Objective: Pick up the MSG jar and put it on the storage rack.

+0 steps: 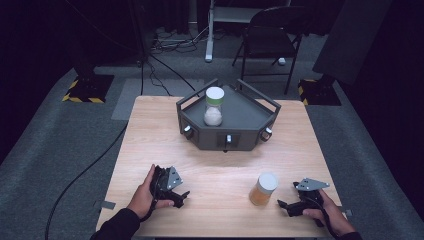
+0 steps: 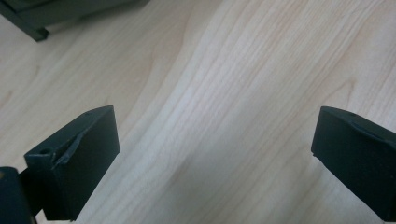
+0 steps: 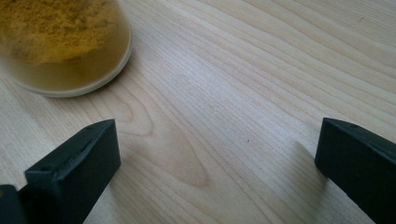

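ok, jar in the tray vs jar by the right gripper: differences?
The jar in the tray holds white contents that fill only its lower part; the jar by the right gripper holds yellow-orange powder nearly to the lid. The first stands inside the dark tray, the second on the bare table. Both are upright, clear, with white lids.

Right gripper (image 3: 217,163) low over the pale wooden table (image 3: 261,70), its two black jaws wide apart with bare wood between, jar of yellow-brown powder (image 3: 60,42) at upper left, beyond the left-hand jaw
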Motion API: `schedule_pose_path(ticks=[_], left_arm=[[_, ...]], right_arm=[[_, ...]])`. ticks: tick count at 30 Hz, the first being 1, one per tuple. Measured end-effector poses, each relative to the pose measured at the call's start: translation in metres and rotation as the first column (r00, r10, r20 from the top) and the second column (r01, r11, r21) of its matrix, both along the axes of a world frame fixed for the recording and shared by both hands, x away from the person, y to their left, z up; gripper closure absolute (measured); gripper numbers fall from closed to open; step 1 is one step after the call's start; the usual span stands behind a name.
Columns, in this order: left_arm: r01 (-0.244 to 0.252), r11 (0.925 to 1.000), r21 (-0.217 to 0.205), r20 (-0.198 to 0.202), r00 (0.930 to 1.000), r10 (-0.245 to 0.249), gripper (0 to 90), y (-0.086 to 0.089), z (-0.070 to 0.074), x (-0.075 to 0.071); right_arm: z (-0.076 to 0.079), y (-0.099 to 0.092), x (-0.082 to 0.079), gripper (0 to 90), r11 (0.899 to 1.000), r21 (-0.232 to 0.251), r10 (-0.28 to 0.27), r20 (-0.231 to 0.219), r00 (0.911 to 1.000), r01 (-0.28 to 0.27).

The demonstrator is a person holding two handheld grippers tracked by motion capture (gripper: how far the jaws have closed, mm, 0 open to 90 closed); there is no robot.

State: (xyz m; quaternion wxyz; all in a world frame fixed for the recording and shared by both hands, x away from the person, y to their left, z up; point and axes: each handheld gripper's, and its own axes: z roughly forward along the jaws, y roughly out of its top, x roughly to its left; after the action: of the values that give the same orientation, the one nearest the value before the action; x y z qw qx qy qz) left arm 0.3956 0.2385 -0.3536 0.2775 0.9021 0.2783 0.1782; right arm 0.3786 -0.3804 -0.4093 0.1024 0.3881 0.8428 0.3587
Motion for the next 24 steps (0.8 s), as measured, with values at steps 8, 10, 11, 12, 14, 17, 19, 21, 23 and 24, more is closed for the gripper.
schedule_pose_path(ticks=[8,10,11,12,14,17,19,21,23,24], left_arm=[[-0.039,0.9985,-0.038,-0.035,0.9987,0.038,0.9,0.015,-0.001,0.001],[-0.04,0.9984,-0.039,-0.044,0.9983,0.038,0.9,0.018,-0.002,0.001],[-0.039,0.9984,-0.04,-0.044,0.9983,0.038,0.9,0.019,-0.002,0.001],[-0.045,0.9981,-0.042,-0.054,0.9976,0.042,0.9,0.022,-0.003,0.002],[-0.049,0.9978,-0.046,-0.058,0.9972,0.046,1.0,0.023,-0.003,0.002],[-0.056,0.9971,-0.053,-0.072,0.996,0.052,1.0,0.027,-0.004,0.004],[-0.065,0.9958,-0.064,-0.087,0.9944,0.059,1.0,0.031,-0.004,0.005],[-0.073,0.9954,-0.062,-0.088,0.9938,0.067,1.0,0.032,-0.006,0.005],[-0.083,0.9951,-0.055,-0.085,0.9933,0.078,1.1,0.032,-0.006,0.005],[-0.089,0.9937,-0.068,-0.094,0.9921,0.083,1.4,0.034,-0.007,0.005]], right_arm=[[0.0,0.0,0.0,0.0,1.0,0.0,0.0,0.0,1.0,0.0],[0.0,0.0,0.0,0.0,1.0,0.0,0.0,0.0,1.0,0.0],[0.0,0.0,0.0,0.0,1.0,0.0,0.0,0.0,1.0,0.0],[0.0,0.0,0.0,0.0,1.0,0.0,0.0,0.0,1.0,0.0],[0.0,0.0,0.0,0.0,1.0,0.0,0.0,0.0,1.0,0.0],[0.0,0.0,0.0,0.0,1.0,0.0,-0.001,0.0,1.0,0.001],[0.0,0.0,0.0,0.0,1.0,0.0,-0.001,0.0,1.0,0.001],[0.0,0.0,0.0,0.0,1.0,0.0,-0.002,0.0,1.0,0.002],[0.0,0.0,0.0,0.0,1.0,0.0,-0.002,0.0,1.0,0.002],[0.0,0.0,0.0,0.0,1.0,0.0,-0.001,0.0,1.0,0.001]])
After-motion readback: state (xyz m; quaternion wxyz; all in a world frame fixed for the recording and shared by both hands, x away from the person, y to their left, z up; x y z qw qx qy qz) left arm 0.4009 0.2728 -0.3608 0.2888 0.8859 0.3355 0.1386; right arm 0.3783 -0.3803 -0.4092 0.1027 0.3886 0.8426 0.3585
